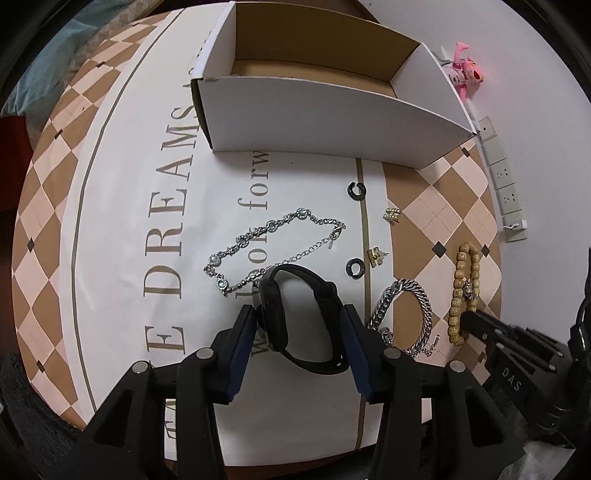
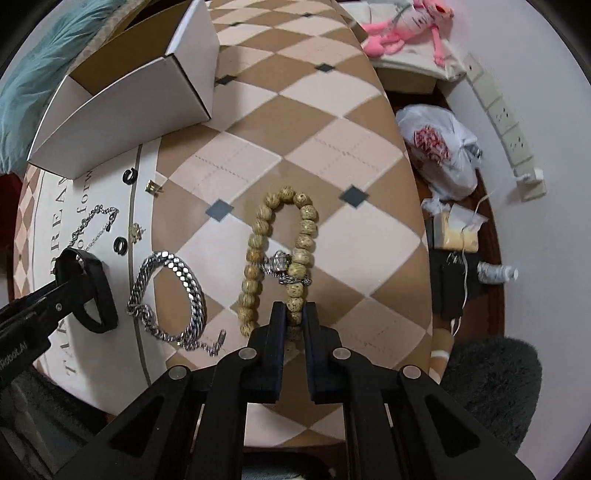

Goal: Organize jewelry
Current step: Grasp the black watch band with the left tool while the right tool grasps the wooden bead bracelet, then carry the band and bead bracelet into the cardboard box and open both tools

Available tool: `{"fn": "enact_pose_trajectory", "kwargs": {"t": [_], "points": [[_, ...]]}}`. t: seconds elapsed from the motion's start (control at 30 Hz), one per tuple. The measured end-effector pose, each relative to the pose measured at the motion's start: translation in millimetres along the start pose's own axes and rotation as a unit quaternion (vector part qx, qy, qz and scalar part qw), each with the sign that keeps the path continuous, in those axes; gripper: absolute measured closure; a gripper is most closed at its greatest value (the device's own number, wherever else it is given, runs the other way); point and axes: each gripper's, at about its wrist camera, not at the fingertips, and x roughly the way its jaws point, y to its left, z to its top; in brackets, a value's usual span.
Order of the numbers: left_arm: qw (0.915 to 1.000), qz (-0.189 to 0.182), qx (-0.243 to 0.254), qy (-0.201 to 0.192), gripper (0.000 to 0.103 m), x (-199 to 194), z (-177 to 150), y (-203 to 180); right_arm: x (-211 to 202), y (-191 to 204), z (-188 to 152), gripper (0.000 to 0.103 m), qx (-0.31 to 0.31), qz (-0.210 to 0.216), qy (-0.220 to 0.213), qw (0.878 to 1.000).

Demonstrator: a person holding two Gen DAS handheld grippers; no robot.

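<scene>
My left gripper (image 1: 297, 314) is shut on a black watch (image 1: 295, 314), one finger on each side of its band; the pair shows at the left of the right wrist view (image 2: 88, 291). My right gripper (image 2: 293, 312) is shut on the near end of a wooden bead bracelet (image 2: 280, 254), which lies on the checked table (image 2: 325, 155). A chunky silver chain bracelet (image 2: 173, 295) lies between the two. A thin silver bracelet with blue stones (image 1: 266, 243), two black ear cuffs (image 1: 356, 192) and two gold earrings (image 1: 391, 215) lie beyond the watch. A white open cardboard box (image 1: 332, 122) stands behind.
A pink plush toy (image 2: 402, 26), a power strip (image 2: 506, 118) and a white plastic bag (image 2: 439, 151) lie off the table's right edge. A grey furry thing (image 2: 491, 384) sits at lower right.
</scene>
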Motion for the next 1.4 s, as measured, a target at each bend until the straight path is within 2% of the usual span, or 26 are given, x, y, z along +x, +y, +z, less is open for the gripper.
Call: {"fn": "enact_pose_trajectory", "kwargs": {"t": [0.17,0.2,0.23,0.5,0.73,0.9,1.03,1.17,1.4], "points": [[1.0,-0.002,0.0,-0.004,0.064,-0.6,-1.0,-4.6,-3.3,-4.7,2.2,0.094,0.018,0.021,-0.004,1.0],[1.0,-0.001,0.001,-0.006,0.091,-2.7,-2.2,-3.2,-6.8,-5.3,2.0,0.094,0.021,0.028,-0.008,0.999],[0.9999,-0.011,0.002,-0.002,0.093,-3.5,-3.1,-2.7,-11.0,-7.4,3.0,0.094,0.027,0.037,-0.013,0.999],[0.9994,-0.033,-0.009,-0.003,0.093,-15.2,-9.3,4.1,-42.8,-14.7,15.2,0.094,0.041,0.079,-0.043,0.995],[0.9976,-0.054,-0.007,-0.043,0.093,-58.8,-1.2,2.5,-101.5,-13.0,36.2,0.094,0.032,0.134,-0.092,0.986],[0.9936,-0.063,0.006,-0.093,0.093,-107.1,27.0,0.9,-146.5,-2.1,65.0,0.094,0.007,0.174,-0.129,0.976],[0.991,-0.056,0.009,-0.122,0.093,-127.2,61.1,3.6,-167.8,17.0,96.6,0.094,-0.02,0.2,-0.15,0.968],[0.9913,-0.038,0.01,-0.126,0.093,-124.1,99.6,9.4,-162.2,36.2,132.3,0.094,-0.035,0.21,-0.148,0.966],[0.9956,-0.029,-0.001,-0.089,0.093,-90.3,142.2,22.2,-108.6,62.2,184.4,0.094,-0.027,0.201,-0.093,0.975]]}}
